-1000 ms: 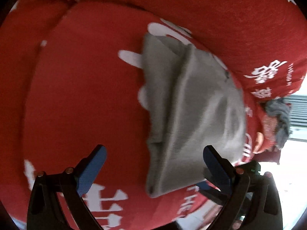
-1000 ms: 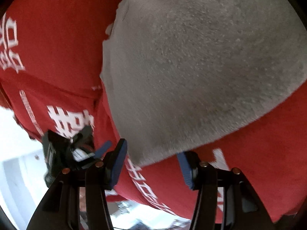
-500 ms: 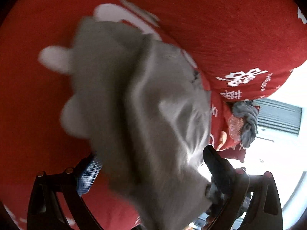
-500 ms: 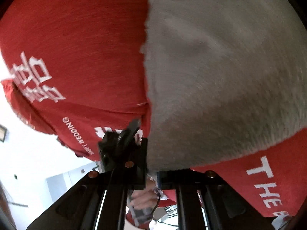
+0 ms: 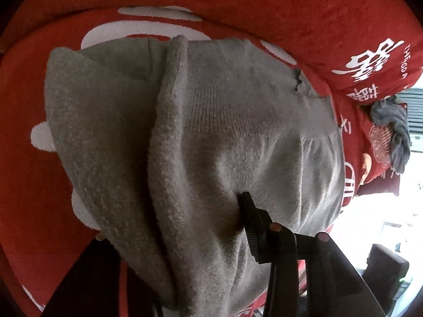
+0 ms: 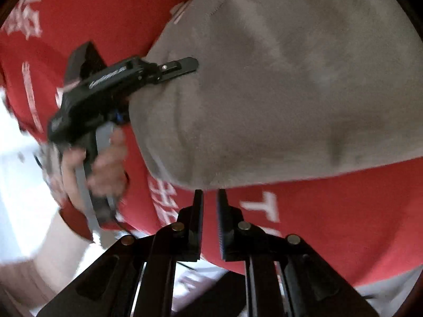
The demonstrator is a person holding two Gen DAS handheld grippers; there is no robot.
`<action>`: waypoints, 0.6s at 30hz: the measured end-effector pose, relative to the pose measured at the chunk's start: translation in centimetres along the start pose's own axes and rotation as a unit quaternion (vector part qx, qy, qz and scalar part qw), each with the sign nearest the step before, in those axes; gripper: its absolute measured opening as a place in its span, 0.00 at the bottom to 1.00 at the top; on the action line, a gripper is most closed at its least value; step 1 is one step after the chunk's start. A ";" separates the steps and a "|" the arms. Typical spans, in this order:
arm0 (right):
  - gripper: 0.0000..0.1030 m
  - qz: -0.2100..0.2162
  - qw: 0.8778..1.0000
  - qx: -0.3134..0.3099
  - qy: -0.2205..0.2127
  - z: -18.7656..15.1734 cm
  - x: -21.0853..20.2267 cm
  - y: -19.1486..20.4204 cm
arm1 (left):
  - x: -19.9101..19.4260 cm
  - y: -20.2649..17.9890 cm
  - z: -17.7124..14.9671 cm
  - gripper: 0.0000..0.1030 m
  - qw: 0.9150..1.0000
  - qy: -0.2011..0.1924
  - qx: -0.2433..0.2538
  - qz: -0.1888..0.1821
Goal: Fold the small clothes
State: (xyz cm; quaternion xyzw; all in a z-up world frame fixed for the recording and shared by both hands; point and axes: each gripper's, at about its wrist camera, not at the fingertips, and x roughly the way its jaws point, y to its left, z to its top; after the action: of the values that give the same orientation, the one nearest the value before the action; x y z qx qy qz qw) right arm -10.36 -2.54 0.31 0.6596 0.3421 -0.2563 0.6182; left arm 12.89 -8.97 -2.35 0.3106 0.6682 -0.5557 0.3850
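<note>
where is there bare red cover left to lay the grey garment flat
Most bare red cover lies left of the grey garment in the left wrist view, broken only by white print. A second strip runs beyond it, below the red pillow. The right side is crowded: a dark grey cloth at the cover's edge. The left tool is closing on the garment.

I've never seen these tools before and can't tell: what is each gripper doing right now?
Left gripper: jaws closing, pinched on the grey garment.
Right gripper: jaws opening, a narrow gap between them, nothing held; the garment's edge lies just beyond its tips.
</note>
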 end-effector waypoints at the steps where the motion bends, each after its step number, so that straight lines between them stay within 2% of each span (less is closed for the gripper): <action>1: 0.16 -0.016 1.000 -0.010 -0.012 0.1 -1.2 -0.1 | 0.2 -0.2 0.1 0.43 1.000 0.001 -0.002 0.005; 4: 0.17 -0.076 0.995 -0.019 -0.068 1.2 -4.7 -1.3 | 0.5 -0.9 0.2 0.42 1.000 -0.005 -0.004 0.029; 6: 0.17 -0.127 0.988 -0.012 -0.087 2.7 -5.6 -2.9 | 0.5 -1.6 -0.1 0.28 0.999 -0.012 0.006 0.052; 8: 0.17 -0.144 0.986 -0.007 -0.085 3.8 -5.4 -5.2 | 0.0 -2.3 -0.3 0.19 0.997 -0.026 0.010 0.067; 10: 0.16 -0.161 0.986 0.013 -0.049 4.6 -3.8 -7.2 | -0.9 -3.0 -0.5 0.17 0.997 -0.039 0.001 0.061; 11: 0.13 -0.152 0.987 0.019 -0.048 4.4 -3.5 -7.8 | -1.7 -3.2 -0.7 0.17 0.998 -0.048 -0.005 0.051; 13: 0.13 -0.132 0.989 0.015 -0.061 4.1 -4.0 -8.1 | -3.2 -4.6 -0.8 0.17 0.997 -0.065 -0.006 0.031; 18: 0.13 -0.081 0.994 0.043 -0.061 3.0 -5.6 -9.8 | -5.7 -12.7 -0.6 0.17 0.994 -0.097 0.044 0.014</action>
State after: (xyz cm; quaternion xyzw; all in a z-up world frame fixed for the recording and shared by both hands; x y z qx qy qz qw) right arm -21.22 -6.25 -2.05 0.6390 0.3449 -0.3595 0.5861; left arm 5.02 -10.69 8.99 0.2814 0.5979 -0.6065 0.4421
